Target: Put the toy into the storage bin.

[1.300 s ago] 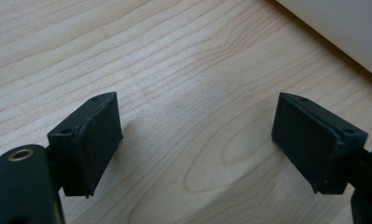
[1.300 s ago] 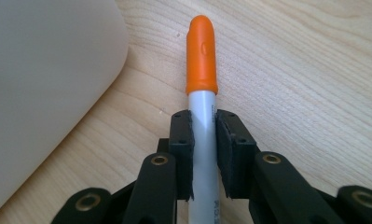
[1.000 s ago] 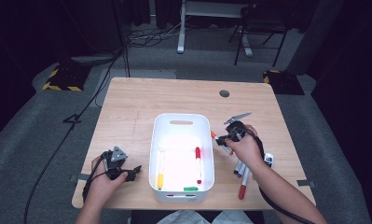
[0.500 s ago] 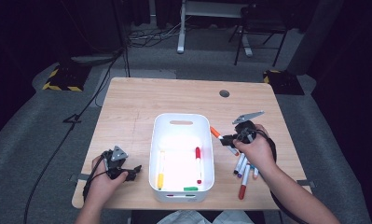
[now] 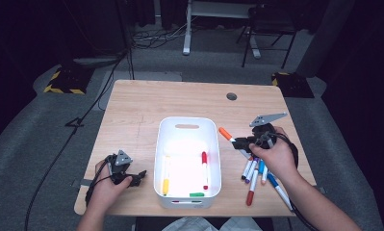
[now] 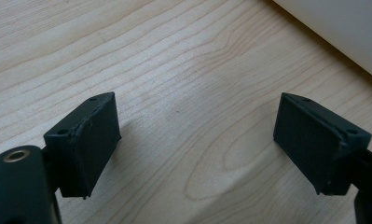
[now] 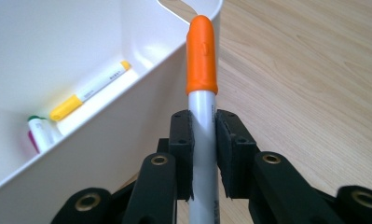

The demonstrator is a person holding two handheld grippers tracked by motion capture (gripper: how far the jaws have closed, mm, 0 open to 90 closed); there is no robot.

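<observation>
Orange-capped marker clamped in right gripper fingers; left gripper wide; three markers in bin.

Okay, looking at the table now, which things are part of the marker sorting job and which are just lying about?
Job:
- orange-capped marker, clamped in the right gripper
- white bin with markers inside
- loose markers on the table
- left gripper, open, resting on the table

Lying about:
- round grommet in the tabletop
- cables on the floor
</observation>
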